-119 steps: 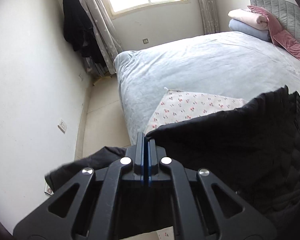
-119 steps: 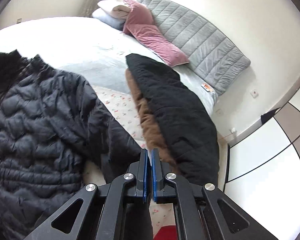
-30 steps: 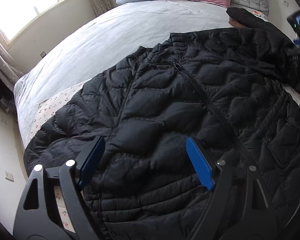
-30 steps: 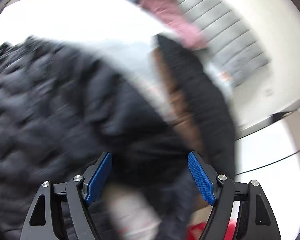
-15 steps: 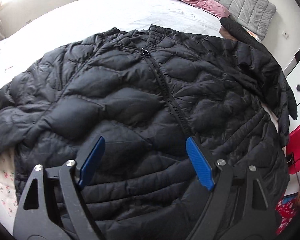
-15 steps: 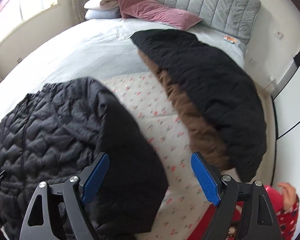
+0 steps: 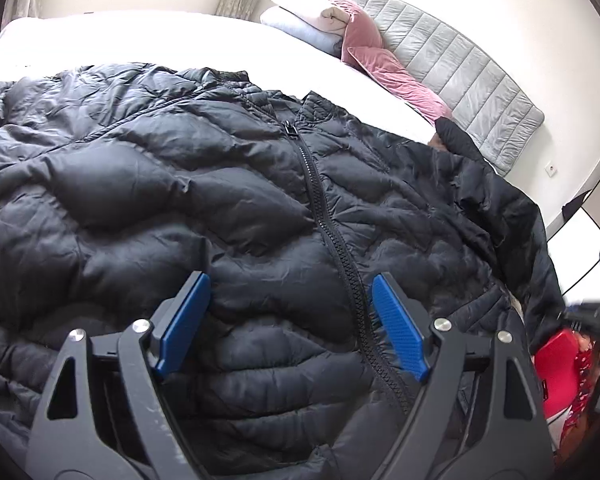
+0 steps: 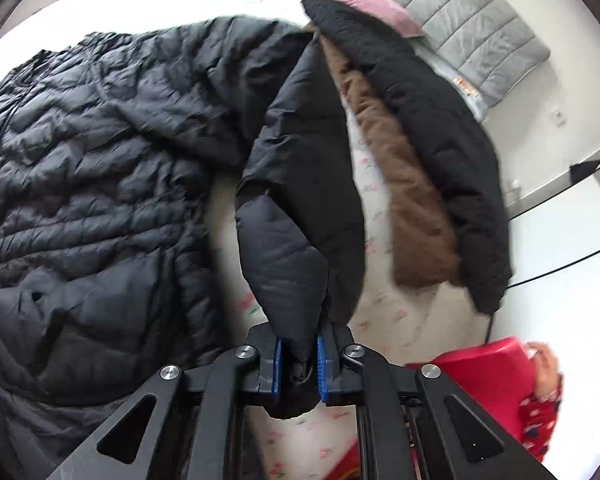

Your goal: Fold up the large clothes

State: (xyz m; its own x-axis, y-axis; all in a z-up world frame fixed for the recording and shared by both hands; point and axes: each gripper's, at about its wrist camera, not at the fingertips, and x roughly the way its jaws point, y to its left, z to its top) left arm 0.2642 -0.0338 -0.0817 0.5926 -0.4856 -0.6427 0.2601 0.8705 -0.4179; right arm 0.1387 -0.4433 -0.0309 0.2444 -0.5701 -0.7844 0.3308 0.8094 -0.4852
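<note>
1. Lying across the bed (image 7: 148, 36) is your black puffer jacket (image 7: 180, 184), front up, its zipper (image 7: 332, 232) running between collar and hem.
2. Lying beside it is a second black coat (image 8: 432, 120), brown lining showing.
3. Your right tongs (image 8: 298, 366) are pinching the jacket's sleeve (image 8: 300, 208), lifting it.
4. Your left tongs (image 7: 290, 324) are hovering wide apart over the jacket's front, gripping nothing.

The right tongs (image 8: 298, 364) pinch the cuff of the black puffer jacket's (image 8: 92, 168) sleeve (image 8: 296, 200) — lifted off the bed (image 8: 384, 312), beside a brown-lined black coat (image 8: 428, 132).
</note>
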